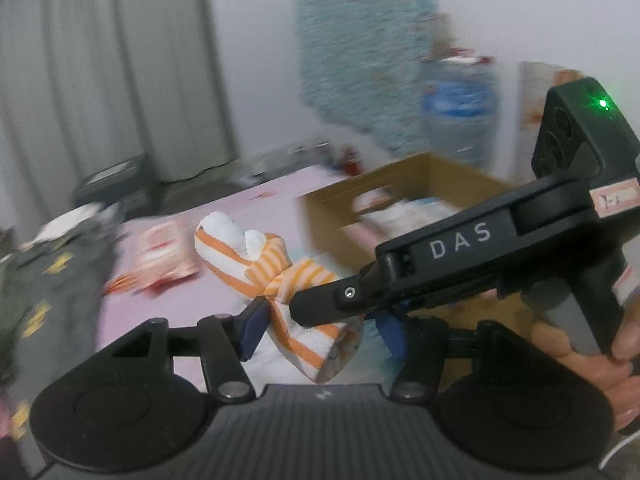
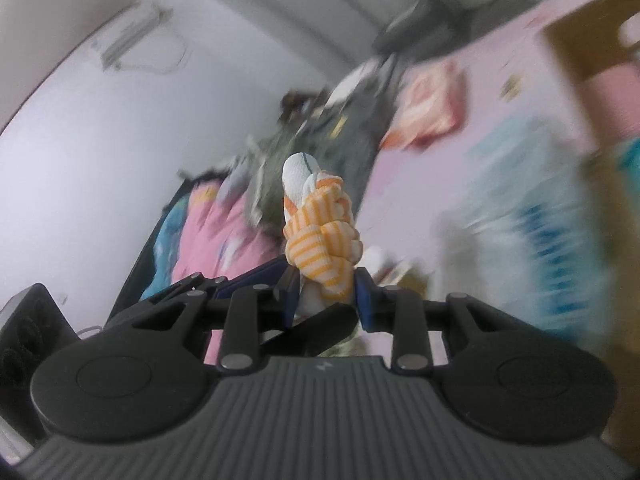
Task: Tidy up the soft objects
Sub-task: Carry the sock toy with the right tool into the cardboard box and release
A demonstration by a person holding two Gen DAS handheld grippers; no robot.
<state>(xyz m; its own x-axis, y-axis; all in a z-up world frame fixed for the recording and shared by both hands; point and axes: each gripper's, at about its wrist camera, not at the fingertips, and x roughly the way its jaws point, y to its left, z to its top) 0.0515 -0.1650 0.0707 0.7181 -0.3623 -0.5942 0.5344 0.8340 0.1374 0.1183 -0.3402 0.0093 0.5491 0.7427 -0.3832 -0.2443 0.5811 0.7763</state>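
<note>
While both views are motion-blurred, the sock bundle [image 1: 256, 268] reads clearly: white knit with orange stripes, knotted or rolled in the middle, held in the air above the pink sheet [image 1: 256, 208].

Right gripper [image 2: 325, 294]: blue pads clamped on the ribbed striped part of the bundle, white toe end poking up past the fingertips. In the left view its black finger crosses from the right and bites the bundle at the knot.

Left gripper [image 1: 320, 328]: fingers apart, lower end of the bundle hanging between them. Left pad [image 1: 254, 330] sits at the fabric; can't tell if it presses. Right pad is mostly hidden behind the other gripper's finger.

Hand [image 1: 592, 356] wraps the right gripper's handle at the right edge of the left view.

Room to move: open pink sheet under and left of the bundle. Cardboard box [image 1: 404, 196], top open, stiff brown walls, sits just right of and behind it, with folded light fabric inside. Dark green garment pile [image 1: 52, 292] lies crumpled along the left edge; a pink-red folded cloth [image 1: 168, 256] lies flat between pile and bundle. Grey curtain [image 1: 112, 68] and wall close off the back.
</note>
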